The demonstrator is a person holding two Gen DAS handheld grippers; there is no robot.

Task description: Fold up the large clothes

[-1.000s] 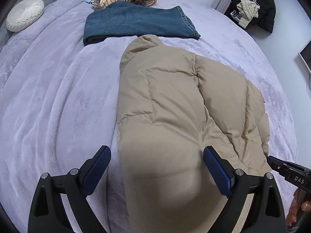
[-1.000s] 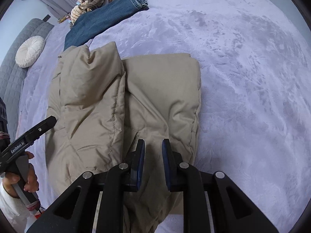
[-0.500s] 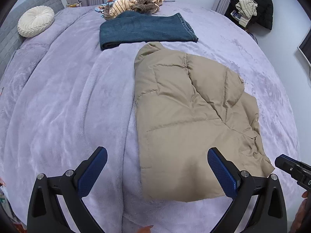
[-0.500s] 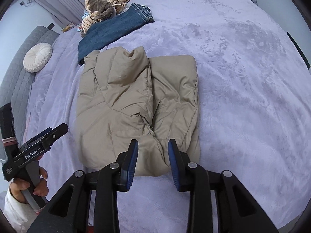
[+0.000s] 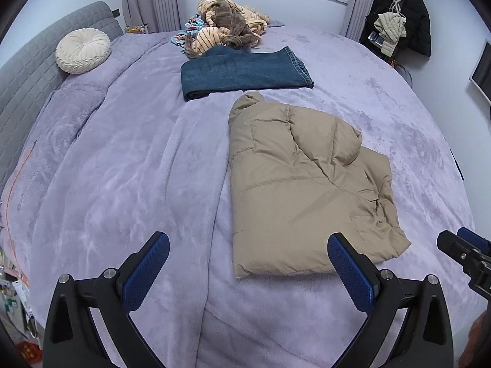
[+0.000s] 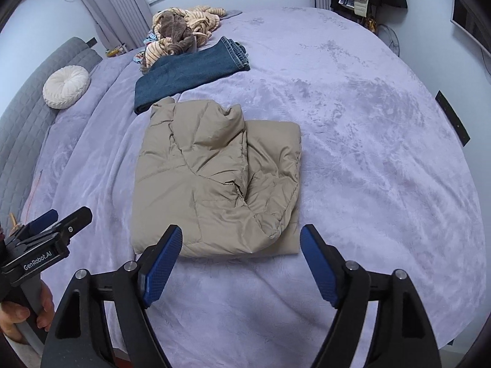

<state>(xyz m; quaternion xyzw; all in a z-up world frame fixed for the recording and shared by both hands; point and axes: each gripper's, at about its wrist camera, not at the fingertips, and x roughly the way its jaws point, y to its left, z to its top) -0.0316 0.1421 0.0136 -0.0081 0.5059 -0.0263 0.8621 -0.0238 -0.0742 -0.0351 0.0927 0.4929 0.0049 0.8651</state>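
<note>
A beige puffer jacket point(image 5: 300, 184) point(image 6: 214, 178) lies folded into a rough rectangle on the lavender bed cover point(image 5: 129, 165) point(image 6: 368, 153). My left gripper point(image 5: 248, 251) hovers wide open above the near edge of the bed, left of the jacket's front corner, with nothing between its blue pads. My right gripper point(image 6: 241, 242) hangs over the jacket's near edge; its jaws are opening and hold nothing. In each wrist view the other gripper shows at the frame's side: the right gripper point(image 5: 460, 254) and the left gripper point(image 6: 46, 239) with the hand point(image 6: 18, 322) holding it.
Folded blue jeans point(image 5: 242, 73) point(image 6: 190, 73) lie beyond the jacket, with a heap of striped and brown clothes point(image 5: 227, 30) point(image 6: 181, 33) behind them. A round cream cushion point(image 5: 83, 50) rests against the grey headboard point(image 5: 27, 73). Coats hang on a rack point(image 5: 399, 21) at the back right.
Both grippers have risen and pulled back from the jacket, which now looks smaller and lies flat. The right gripper's jaws went from nearly shut to wide apart.
</note>
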